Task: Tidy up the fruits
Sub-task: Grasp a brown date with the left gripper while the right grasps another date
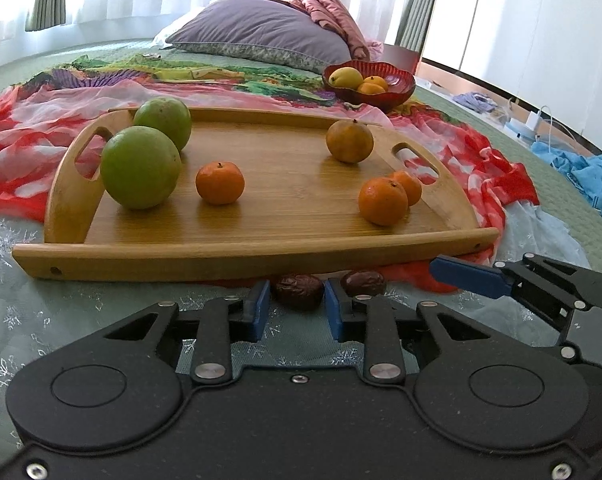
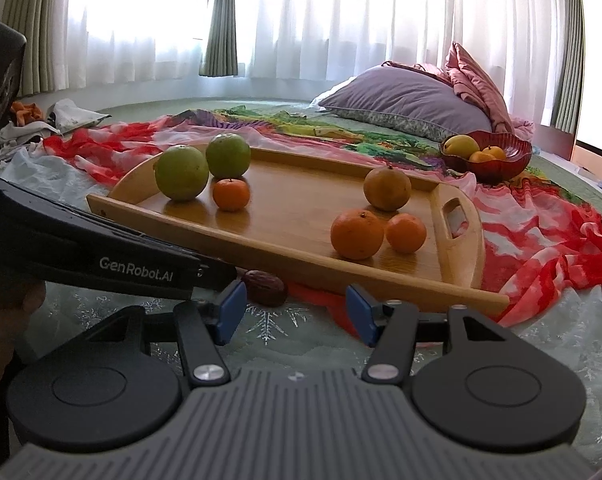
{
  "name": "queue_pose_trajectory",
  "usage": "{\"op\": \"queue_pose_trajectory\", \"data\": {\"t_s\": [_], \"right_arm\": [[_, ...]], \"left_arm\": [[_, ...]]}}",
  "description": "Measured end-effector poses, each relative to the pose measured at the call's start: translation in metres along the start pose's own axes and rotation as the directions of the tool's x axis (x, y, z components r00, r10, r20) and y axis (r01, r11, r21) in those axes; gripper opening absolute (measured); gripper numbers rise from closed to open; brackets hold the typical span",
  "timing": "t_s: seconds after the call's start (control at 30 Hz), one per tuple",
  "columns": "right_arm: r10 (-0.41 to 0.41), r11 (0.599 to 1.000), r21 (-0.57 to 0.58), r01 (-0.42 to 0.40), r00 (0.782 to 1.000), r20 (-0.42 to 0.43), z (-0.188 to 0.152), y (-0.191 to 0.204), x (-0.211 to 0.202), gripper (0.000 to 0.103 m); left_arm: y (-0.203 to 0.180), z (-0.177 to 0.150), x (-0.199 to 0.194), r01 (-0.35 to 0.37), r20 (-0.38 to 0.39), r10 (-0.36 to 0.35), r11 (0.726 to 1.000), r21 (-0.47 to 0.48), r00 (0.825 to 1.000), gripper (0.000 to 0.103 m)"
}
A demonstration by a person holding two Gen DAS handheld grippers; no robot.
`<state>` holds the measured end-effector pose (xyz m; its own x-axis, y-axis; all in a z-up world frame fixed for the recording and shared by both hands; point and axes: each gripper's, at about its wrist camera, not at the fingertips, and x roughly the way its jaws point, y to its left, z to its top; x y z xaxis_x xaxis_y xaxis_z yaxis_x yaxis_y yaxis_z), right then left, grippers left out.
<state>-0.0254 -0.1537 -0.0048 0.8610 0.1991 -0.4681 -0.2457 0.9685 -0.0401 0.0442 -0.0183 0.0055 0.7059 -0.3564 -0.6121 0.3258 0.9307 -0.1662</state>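
Observation:
A wooden tray (image 1: pixel 261 252) (image 2: pixel 293 252) lies on the bed with two green fruits (image 1: pixel 141 166) (image 2: pixel 181 172), several oranges (image 1: pixel 220 182) (image 2: pixel 357 234) and a dull brownish orange (image 1: pixel 349 141) (image 2: pixel 387 189). Two dark red dates lie on the cloth in front of the tray. My left gripper (image 1: pixel 297 304) has its blue pads on either side of one date (image 1: pixel 299 290), about touching it. The second date (image 1: pixel 363 282) (image 2: pixel 265 286) lies just to the right. My right gripper (image 2: pixel 295 312) is open and empty beside the tray's front edge.
A red glass bowl (image 1: pixel 401 88) (image 2: pixel 509 156) with a yellow fruit and small oranges stands behind the tray. A purple pillow (image 1: pixel 261 36) lies at the back. A red-and-white scarf (image 2: pixel 541 248) spreads under the tray. Blue clothes (image 1: pixel 581 172) lie at the right.

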Motion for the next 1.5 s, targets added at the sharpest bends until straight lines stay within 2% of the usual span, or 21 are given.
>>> {"op": "queue_pose_trajectory", "data": {"t_s": [0.23,0.4,0.57,0.83,1.03,1.2,1.5], "right_arm": [[0.017,1.000,0.002,-0.017,1.000,0.001,0.001,0.006,0.002,0.066],[0.025,1.000,0.000,-0.025,1.000,-0.004,0.002,0.010,0.006,0.056],[0.033,0.999,0.016,-0.033,0.999,-0.008,0.003,0.011,0.010,0.052],[0.042,0.998,0.038,-0.041,0.999,-0.026,0.001,0.012,0.017,0.045],[0.045,0.998,0.036,-0.044,0.999,-0.021,0.001,0.015,0.016,0.035],[0.044,0.999,0.023,-0.044,0.999,-0.001,0.004,0.016,0.012,0.034],[0.005,1.000,0.008,-0.005,0.999,0.041,0.017,0.013,0.004,0.034]], "left_arm": [[-0.001,0.000,-0.001,-0.018,0.009,0.018,1.000,-0.009,1.000,0.027],[-0.001,-0.001,-0.004,-0.048,0.014,0.048,0.999,-0.019,0.999,0.027],[0.001,0.000,-0.006,-0.062,0.022,0.062,0.998,-0.007,0.998,0.027],[0.006,-0.003,-0.001,-0.054,0.011,0.054,0.998,-0.023,0.998,0.028],[0.007,-0.002,-0.004,-0.051,0.020,0.051,0.998,-0.033,0.998,0.027],[0.000,0.000,-0.013,-0.080,0.060,0.079,0.997,0.011,0.995,0.027],[-0.002,0.013,-0.026,-0.099,0.119,0.096,0.995,0.021,0.988,0.026]]}}
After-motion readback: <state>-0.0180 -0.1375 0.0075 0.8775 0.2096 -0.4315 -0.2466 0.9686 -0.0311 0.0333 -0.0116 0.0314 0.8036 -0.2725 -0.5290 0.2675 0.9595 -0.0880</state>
